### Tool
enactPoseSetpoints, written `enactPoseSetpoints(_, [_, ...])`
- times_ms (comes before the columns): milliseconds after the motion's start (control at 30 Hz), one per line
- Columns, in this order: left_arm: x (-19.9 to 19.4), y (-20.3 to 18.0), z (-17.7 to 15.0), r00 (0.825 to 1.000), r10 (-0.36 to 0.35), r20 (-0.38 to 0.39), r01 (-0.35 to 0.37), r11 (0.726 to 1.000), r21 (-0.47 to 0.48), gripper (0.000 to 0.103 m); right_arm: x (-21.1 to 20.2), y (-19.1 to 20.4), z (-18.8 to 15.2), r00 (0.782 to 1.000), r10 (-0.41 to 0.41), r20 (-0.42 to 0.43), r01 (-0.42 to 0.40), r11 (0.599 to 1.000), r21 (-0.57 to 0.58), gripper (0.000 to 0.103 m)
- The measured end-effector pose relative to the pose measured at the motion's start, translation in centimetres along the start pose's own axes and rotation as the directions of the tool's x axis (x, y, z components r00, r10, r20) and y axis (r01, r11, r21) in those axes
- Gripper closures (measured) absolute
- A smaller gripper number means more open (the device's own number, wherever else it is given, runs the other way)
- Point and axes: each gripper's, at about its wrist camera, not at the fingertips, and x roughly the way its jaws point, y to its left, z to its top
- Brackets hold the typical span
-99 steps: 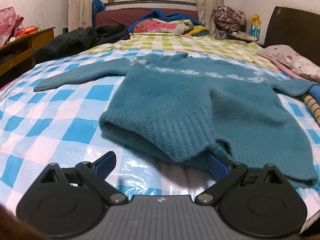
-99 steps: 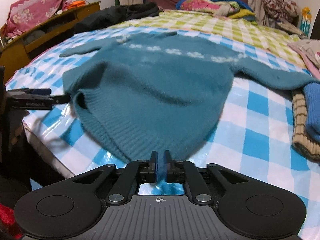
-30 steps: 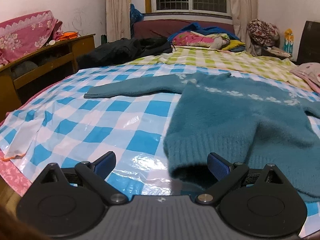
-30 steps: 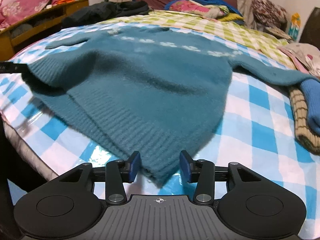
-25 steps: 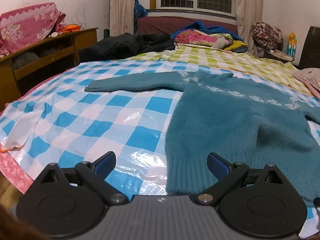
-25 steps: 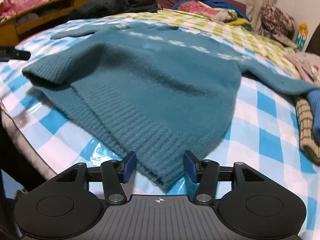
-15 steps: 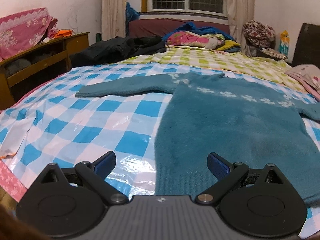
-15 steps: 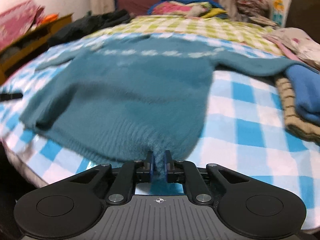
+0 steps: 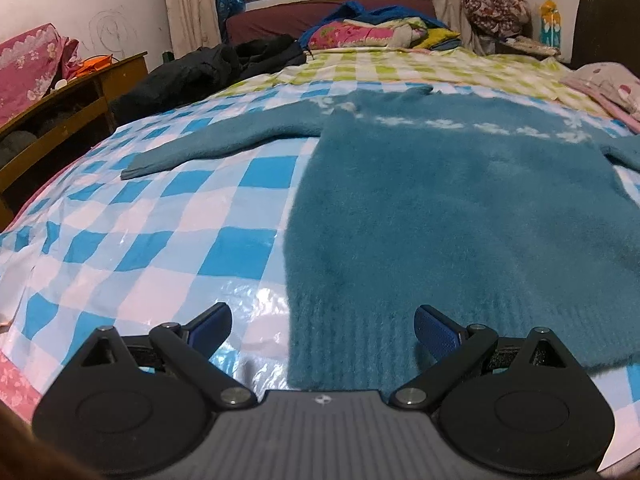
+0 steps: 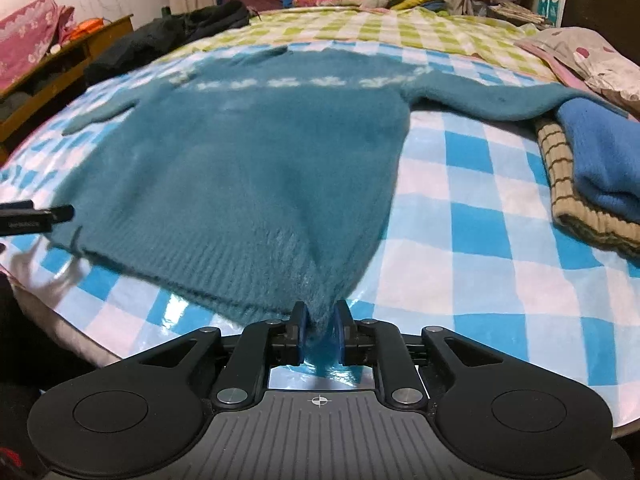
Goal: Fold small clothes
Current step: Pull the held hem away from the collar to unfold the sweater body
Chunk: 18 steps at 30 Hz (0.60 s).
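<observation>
A fuzzy teal sweater [image 9: 460, 208] with a band of white flowers lies flat on the blue-and-white checked sheet [image 9: 192, 216], sleeves spread out. My left gripper [image 9: 322, 328] is open, its fingers either side of the sweater's ribbed hem near the left corner, not gripping it. In the right wrist view the same sweater [image 10: 260, 152] spreads ahead, and my right gripper [image 10: 319, 326] is shut on the hem at its right corner. The left gripper's tip [image 10: 36, 218] shows at the left edge by the hem.
A folded blue garment on a striped beige one [image 10: 588, 184] lies to the right by the sweater's right sleeve. Dark clothes [image 9: 208, 68] and a pile of colourful bedding [image 9: 372, 32] lie at the far end. A wooden shelf [image 9: 60, 116] stands left of the bed.
The sweater's hem, bunched and lifted earlier, now lies flat. My right gripper opened, then closed again on the hem's right corner. My left gripper stayed open and shifted along the hem.
</observation>
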Motion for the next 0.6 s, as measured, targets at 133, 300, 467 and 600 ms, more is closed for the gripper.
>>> enactPoseSetpoints(133, [-0.2,-0.5,0.9,0.999,-0.037,0.037,0.037,0.999,0.006,0.0,-1.5,0.4,0.8,0.999,0.004,0.054,-0.004,1.0,-0.009,0.087])
enactPoseSetpoints(300, [0.6,-1.0,2.3,0.994,-0.096,0.046,0.097,0.995,-0.02,0.0,-1.2,1.4,1.9,0.994,0.036,0.101,-0.035,0.999,-0.016,0.087])
enactPoseSetpoints(467, [1.8,-2.0,2.8,0.992,-0.121,0.036,0.121,0.993,-0.008,0.0,1.4,2.0,2.8,0.993,0.063,0.104,-0.067,0.997,0.033,0.087])
enactPoseSetpoints(600, [2.7,-2.3,2.2,0.993,-0.122,0.005,0.122,0.993,-0.001,0.0,3.6,2.3,2.7,0.996,0.065,0.061,-0.068,0.996,0.05,0.087])
